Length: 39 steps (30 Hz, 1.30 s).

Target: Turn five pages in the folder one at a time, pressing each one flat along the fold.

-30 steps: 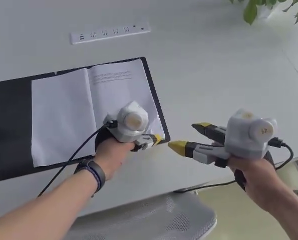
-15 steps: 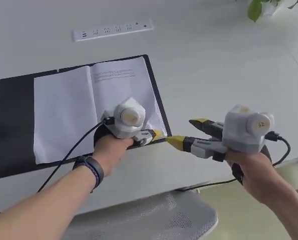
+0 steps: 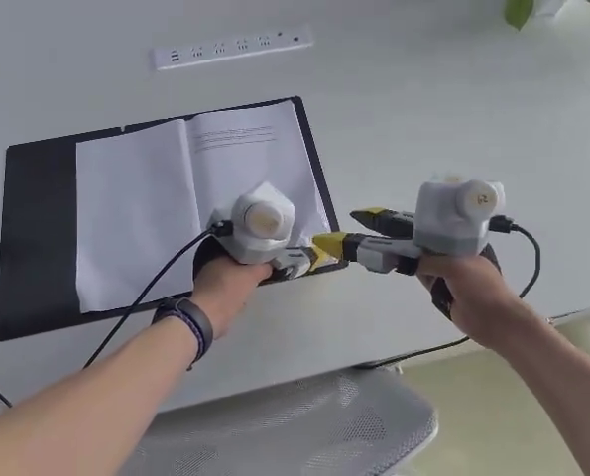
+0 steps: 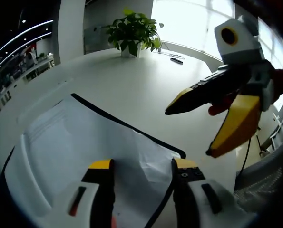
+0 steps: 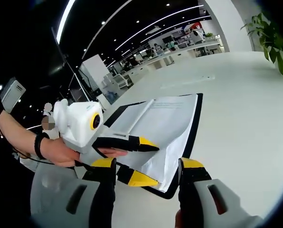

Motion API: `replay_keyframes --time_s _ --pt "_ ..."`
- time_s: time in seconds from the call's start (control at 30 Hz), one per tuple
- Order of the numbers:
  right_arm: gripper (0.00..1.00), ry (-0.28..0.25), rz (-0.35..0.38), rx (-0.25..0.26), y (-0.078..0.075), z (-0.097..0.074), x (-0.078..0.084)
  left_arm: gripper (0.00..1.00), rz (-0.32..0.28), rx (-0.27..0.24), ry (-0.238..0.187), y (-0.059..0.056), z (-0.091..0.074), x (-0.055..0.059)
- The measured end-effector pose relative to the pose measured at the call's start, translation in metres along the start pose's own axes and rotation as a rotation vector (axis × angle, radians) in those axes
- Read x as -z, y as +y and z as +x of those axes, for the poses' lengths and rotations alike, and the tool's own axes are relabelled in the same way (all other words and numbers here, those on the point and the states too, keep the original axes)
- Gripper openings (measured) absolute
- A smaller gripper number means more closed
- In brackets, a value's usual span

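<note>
I had brought the right gripper (image 3: pixel 346 230), jaws parted and empty, beside the left gripper (image 3: pixel 304 263), likewise parted at the folder's (image 3: pixel 37 248) near right corner, presumably to lift the page (image 3: pixel 255 169).

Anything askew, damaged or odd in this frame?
The white right-hand page of the open black folder looks creased and slightly lifted at its near corner, by the left gripper. Nothing else stands out.

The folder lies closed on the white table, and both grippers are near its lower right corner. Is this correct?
No: the folder lies open on the white table, as the head view shows. The left gripper and right gripper are indeed near its lower right corner.
</note>
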State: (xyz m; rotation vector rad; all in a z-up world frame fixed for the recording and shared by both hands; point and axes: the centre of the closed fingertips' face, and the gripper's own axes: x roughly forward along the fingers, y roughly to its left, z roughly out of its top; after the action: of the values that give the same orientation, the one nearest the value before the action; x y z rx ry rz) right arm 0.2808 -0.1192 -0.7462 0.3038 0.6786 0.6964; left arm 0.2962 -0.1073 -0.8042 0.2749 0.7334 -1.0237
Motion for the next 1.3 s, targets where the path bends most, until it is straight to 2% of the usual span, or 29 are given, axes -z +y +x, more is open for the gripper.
replay_keyframes --time_s 0.33,0.67,0.83,1.03,1.13,1.2,1.3 --pt "0.45 -0.003 0.071 -0.054 0.0 0.019 0.001 0.47 0.001 0.0 0.0 0.001 0.001 0.0" --pt "0.43 0.018 0.092 -0.079 0.001 0.028 0.005 0.48 -0.003 0.0 -0.003 0.001 0.0 0.0" --pt "0.38 0.021 0.1 -0.091 0.0 0.033 0.005 0.47 -0.006 0.001 -0.003 0.001 0.0 -0.001" --pt "0.29 0.015 0.134 -0.085 -0.006 0.037 0.004 0.47 -0.012 0.001 -0.004 0.001 0.0 -0.001" --pt "0.21 0.013 0.163 -0.069 -0.012 0.039 0.007 0.47 -0.012 0.002 -0.004 0.001 0.0 -0.001" --pt "0.11 0.006 0.173 -0.066 -0.015 0.039 0.007 0.47 -0.012 0.002 -0.004 0.001 -0.001 -0.001" --pt "0.05 0.012 0.197 -0.051 -0.02 0.039 0.01 0.47 -0.009 0.005 -0.003 0.001 -0.001 -0.001"
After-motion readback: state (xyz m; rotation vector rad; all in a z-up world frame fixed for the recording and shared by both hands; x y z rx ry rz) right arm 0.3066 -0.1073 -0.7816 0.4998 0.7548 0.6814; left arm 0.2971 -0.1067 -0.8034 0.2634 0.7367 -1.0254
